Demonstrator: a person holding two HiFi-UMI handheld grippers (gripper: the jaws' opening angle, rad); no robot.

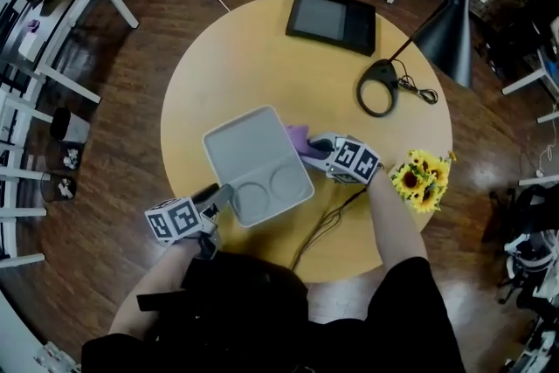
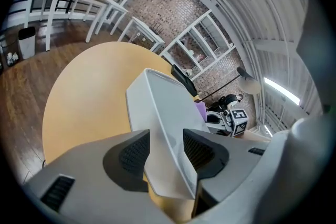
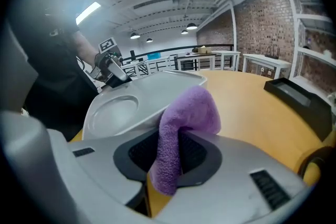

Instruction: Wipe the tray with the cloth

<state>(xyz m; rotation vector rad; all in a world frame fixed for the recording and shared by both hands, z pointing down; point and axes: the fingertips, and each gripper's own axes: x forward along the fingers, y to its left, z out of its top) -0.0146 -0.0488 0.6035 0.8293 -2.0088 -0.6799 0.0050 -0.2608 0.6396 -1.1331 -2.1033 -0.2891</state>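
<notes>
At the left, the left gripper (image 1: 217,197) reaches from the near side of the round wooden table (image 1: 253,48), and its jaws are closed narrowly on the near left corner of the tray (image 1: 249,146). In the left gripper view both dark pads press on the tray's thin grey rim. The tray lies turned diagonally near the table's middle, with one large compartment at its far end. Two round hollows are at the end toward the left gripper. I cannot tell if this corner is lifted a little off the table. Just at the tray's right rim is the cloth (image 1: 297,137), purple and soft. It is pinched between the jaws of the right gripper (image 1: 318,148), which are closed on it. In the right gripper view a fold of the cloth bulges forward out of the jaws, and its front lies against the tray's edge, not inside the compartments. A thin dark cable (image 1: 327,221) runs on the table from below the right gripper toward the near edge. Farther back a black tablet (image 1: 332,18) lies flat. To the right of it a black lamp (image 1: 449,20) stands with its ring base (image 1: 376,88) on the table. At the right edge lies a bunch of yellow flowers (image 1: 422,179), well apart from the tray.
</notes>
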